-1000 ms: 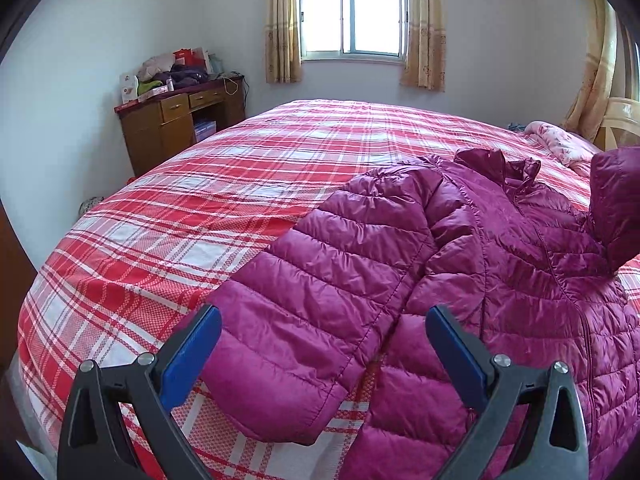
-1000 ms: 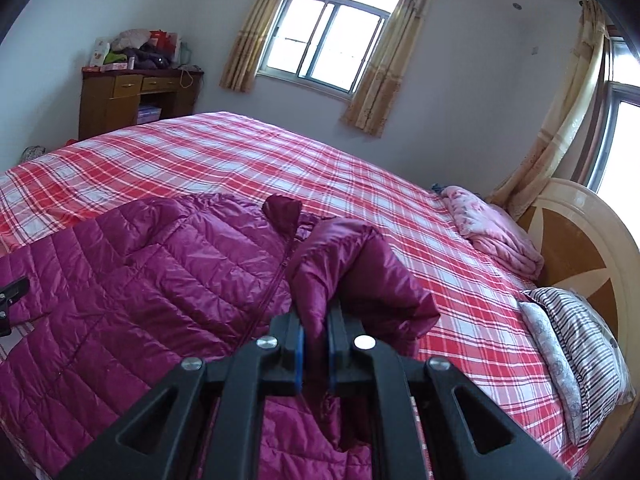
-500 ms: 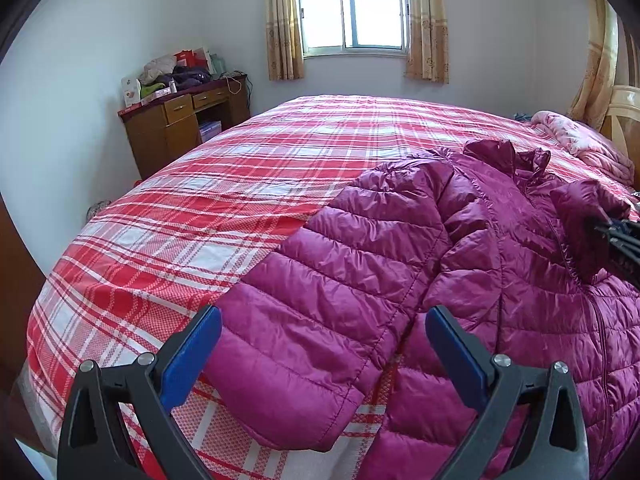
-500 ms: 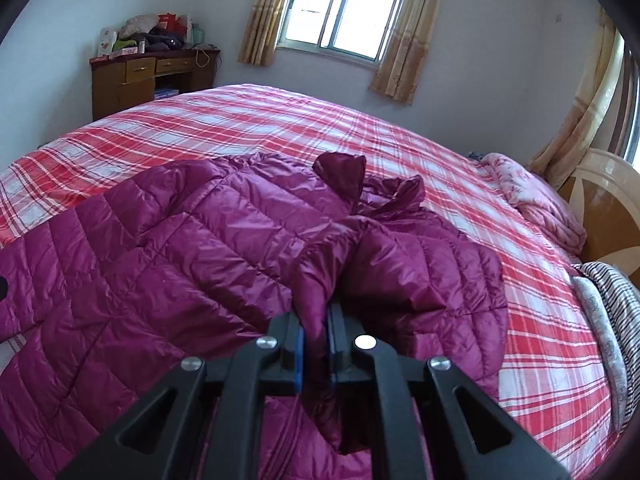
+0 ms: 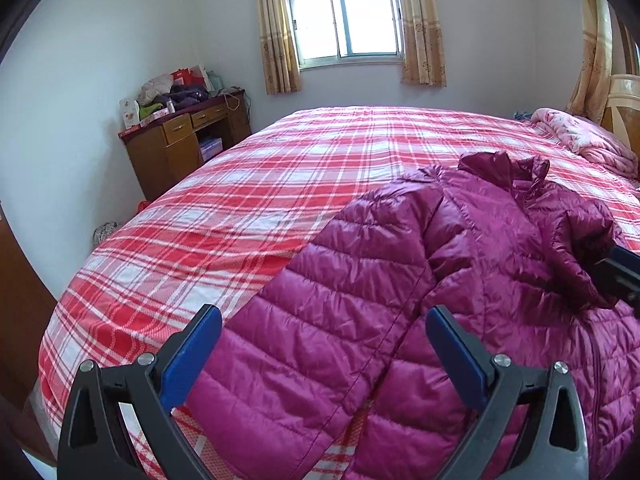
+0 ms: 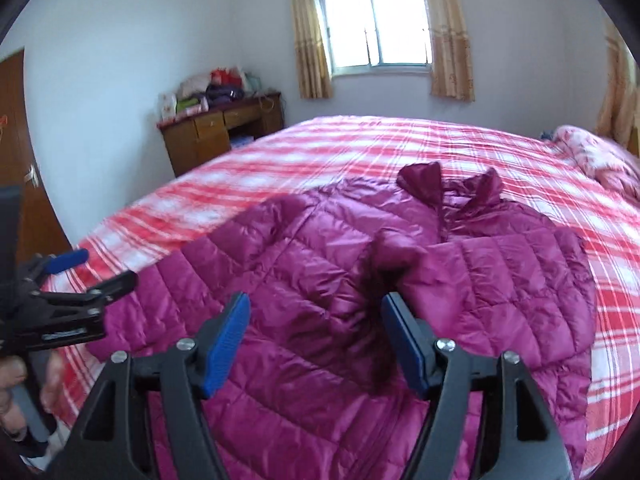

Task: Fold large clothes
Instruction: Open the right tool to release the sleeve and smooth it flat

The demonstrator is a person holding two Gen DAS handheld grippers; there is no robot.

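A magenta quilted puffer jacket (image 5: 400, 300) lies front-up on the red plaid bed (image 5: 260, 208), collar toward the window. Its left sleeve (image 5: 304, 344) stretches toward the bed's near edge. My left gripper (image 5: 320, 352) is open and empty just above that sleeve's cuff. In the right wrist view the jacket (image 6: 304, 288) has its right sleeve (image 6: 384, 276) folded across the chest. My right gripper (image 6: 316, 336) is open just above the folded sleeve's end, holding nothing. The left gripper also shows at the left edge of the right wrist view (image 6: 80, 276).
A wooden desk (image 5: 180, 144) piled with clutter stands by the far left wall. A pink folded quilt (image 5: 580, 140) lies by the headboard (image 5: 624, 112) at the right. A window with curtains (image 5: 348, 24) is on the far wall. A brown door (image 6: 20, 152) is at left.
My right gripper carried the right sleeve across the jacket's chest, opened and let it go. The left gripper stayed open over the left sleeve.
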